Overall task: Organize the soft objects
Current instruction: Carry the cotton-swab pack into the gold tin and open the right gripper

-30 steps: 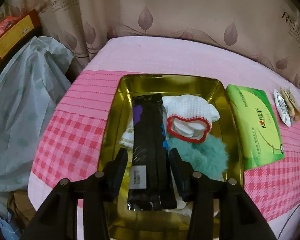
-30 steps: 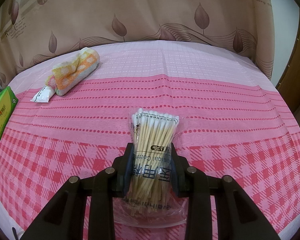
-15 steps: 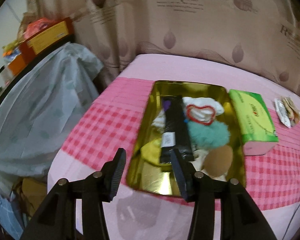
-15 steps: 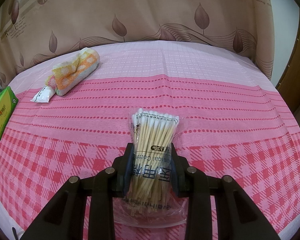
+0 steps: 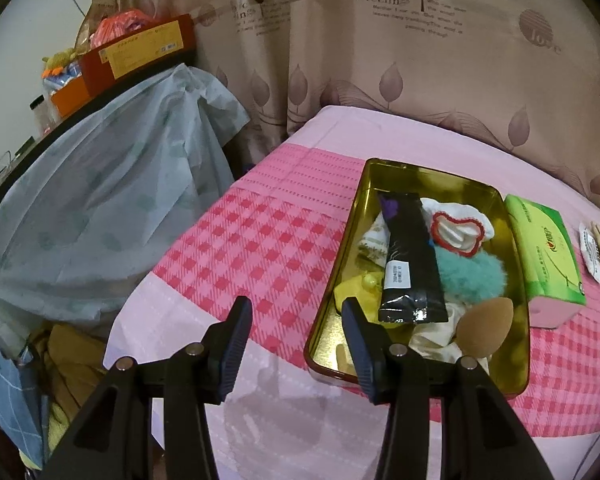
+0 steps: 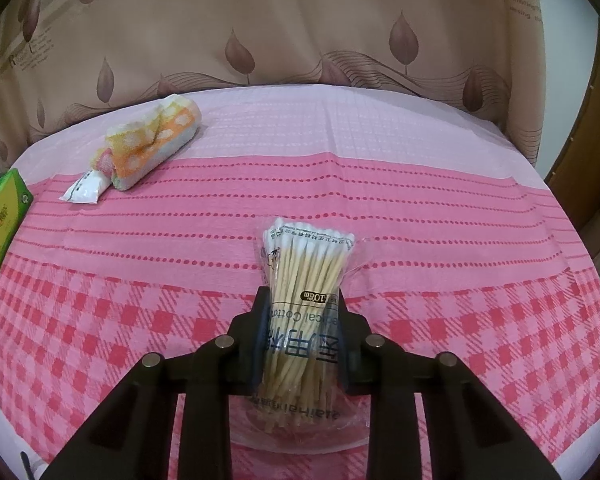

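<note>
Left tongs (image 5: 296, 316) spread wide, empty; right tongs (image 6: 302, 308) clamped, gripping.

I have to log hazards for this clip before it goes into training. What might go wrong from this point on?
The right gripper pinches a thin plastic bag of cotton swabs; squeezing might snap sticks, or the slick bag may slip out.

The gold tin is already crowded, with a black packet lying across the pile, so another item may slide off.

The tin sits near the table edge; a nudge from the open left gripper could push it off.
</note>
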The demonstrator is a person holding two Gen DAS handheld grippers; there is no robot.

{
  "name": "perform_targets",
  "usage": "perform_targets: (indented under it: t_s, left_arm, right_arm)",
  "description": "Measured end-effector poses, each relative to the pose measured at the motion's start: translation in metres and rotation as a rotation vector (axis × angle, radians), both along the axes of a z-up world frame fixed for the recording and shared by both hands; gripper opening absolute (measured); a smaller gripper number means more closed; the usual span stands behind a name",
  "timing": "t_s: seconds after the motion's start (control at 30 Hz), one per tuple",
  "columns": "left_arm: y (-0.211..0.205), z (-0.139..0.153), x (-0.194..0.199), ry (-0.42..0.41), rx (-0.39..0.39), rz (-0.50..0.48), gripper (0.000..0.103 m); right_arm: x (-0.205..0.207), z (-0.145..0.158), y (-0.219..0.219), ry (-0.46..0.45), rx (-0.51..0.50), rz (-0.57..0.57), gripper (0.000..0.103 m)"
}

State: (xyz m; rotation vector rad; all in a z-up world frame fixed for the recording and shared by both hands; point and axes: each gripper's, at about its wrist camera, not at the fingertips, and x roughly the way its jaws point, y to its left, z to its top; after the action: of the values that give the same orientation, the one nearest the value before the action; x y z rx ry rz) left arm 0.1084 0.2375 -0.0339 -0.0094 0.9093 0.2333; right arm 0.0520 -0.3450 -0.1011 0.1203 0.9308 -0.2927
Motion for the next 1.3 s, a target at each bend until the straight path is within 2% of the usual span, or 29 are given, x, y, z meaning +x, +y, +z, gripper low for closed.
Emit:
perform_targets:
  t_s: [0.27, 0.6, 0.83, 1.3]
  left_arm:
    - [0.006, -0.002, -0.001, 0.002, -0.025, 0.019, 0.047]
    - [0.012, 0.0, -0.002, -0.001, -0.031, 0.044, 0.047]
    - [0.017, 0.001, -0.003, -0.01, -0.04, 0.067, 0.047]
    - [0.03, 0.004, -0.006, -0.023, -0.028, 0.135, 0.047]
  right_arm:
    - [0.006, 0.005, 0.012, 0.004, -0.016, 0.017, 0.023]
    - [0.017, 0.031, 0.042, -0.039, -0.01, 0.108, 0.023]
    - [0.032, 0.044, 0.095, -0.055, -0.004, 0.233, 0.023]
    - [0.055, 0.071, 0.238, -0.094, 0.044, 0.497, 0.023]
